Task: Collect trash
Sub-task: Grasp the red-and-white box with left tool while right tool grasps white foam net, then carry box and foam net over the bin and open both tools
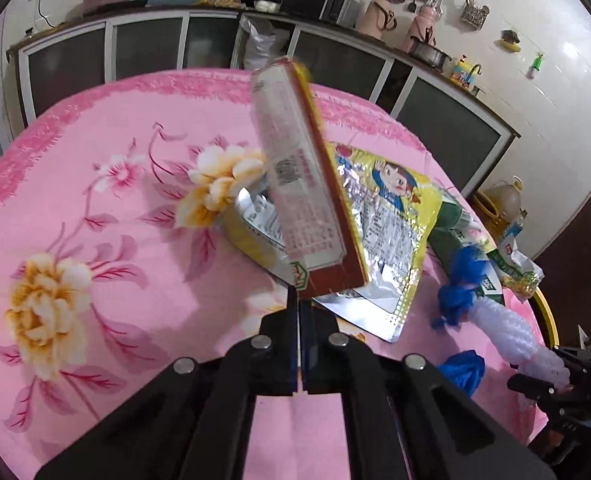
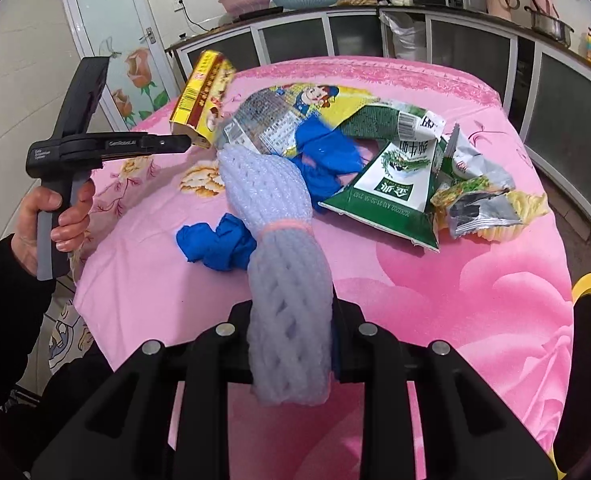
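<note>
A flat red-and-yellow carton (image 1: 307,184) is clamped by its lower edge in the left claw (image 1: 298,320) and held raised and tilted above the bench (image 1: 95,208), which is covered by a pink flowered cloth. A white foam net sleeve (image 2: 283,264) is gripped between the fingers of the right claw (image 2: 291,344). On the cloth lie a yellow cartoon snack bag (image 1: 391,208), crumpled blue gloves (image 2: 219,244), a green milk carton (image 2: 395,184) and a crushed foil wrapper (image 2: 483,208), close together.

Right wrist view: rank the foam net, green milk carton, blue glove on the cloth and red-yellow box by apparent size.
1. foam net, inflated by nearness to the camera
2. green milk carton
3. and 4. red-yellow box and blue glove look alike; not ranked.
</note>
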Demonstrator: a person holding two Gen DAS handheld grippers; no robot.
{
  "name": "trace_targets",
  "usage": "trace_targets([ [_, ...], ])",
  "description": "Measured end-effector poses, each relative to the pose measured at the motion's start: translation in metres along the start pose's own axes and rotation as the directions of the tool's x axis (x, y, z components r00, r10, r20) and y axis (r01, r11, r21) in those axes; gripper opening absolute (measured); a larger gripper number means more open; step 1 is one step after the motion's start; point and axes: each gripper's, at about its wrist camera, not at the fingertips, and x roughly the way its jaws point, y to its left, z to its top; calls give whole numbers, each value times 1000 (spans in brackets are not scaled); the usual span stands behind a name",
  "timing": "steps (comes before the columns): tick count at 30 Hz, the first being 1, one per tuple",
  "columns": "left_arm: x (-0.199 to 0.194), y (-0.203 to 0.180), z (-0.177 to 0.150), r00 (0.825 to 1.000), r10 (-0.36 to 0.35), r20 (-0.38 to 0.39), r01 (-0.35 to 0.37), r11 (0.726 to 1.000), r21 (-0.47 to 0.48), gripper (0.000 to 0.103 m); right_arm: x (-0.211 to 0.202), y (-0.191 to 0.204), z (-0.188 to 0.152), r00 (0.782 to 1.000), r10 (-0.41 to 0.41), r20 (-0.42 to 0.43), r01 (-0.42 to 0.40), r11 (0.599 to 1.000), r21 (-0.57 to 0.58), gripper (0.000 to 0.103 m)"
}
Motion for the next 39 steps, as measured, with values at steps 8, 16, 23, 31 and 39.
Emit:
trace_targets([
  [8, -33, 4, 3, 998, -13, 59, 13, 1000, -5, 0, -12, 7, 0, 999, -7, 33, 8, 1000, -14, 23],
  [16, -53, -7, 2, 995, -25, 92, 23, 1000, 19, 0, -42, 10, -2, 995, -19, 97, 21, 1000, -16, 23],
  [23, -65, -32, 2, 994, -43, 102, 38, 998, 58, 0, -63, -4, -13, 992, -59, 114, 57, 998, 23, 23],
  [31, -62, -83, 4, 992, -93, 87, 81, 988, 128, 0, -103, -47, -41, 975, -172, 140, 156, 980, 122, 23],
  [39, -44, -164, 12, 982, -183, 49, 167, 959, 228, 0, -151, -105, -77, 930, -332, 157, 289, 925, 247, 23],
])
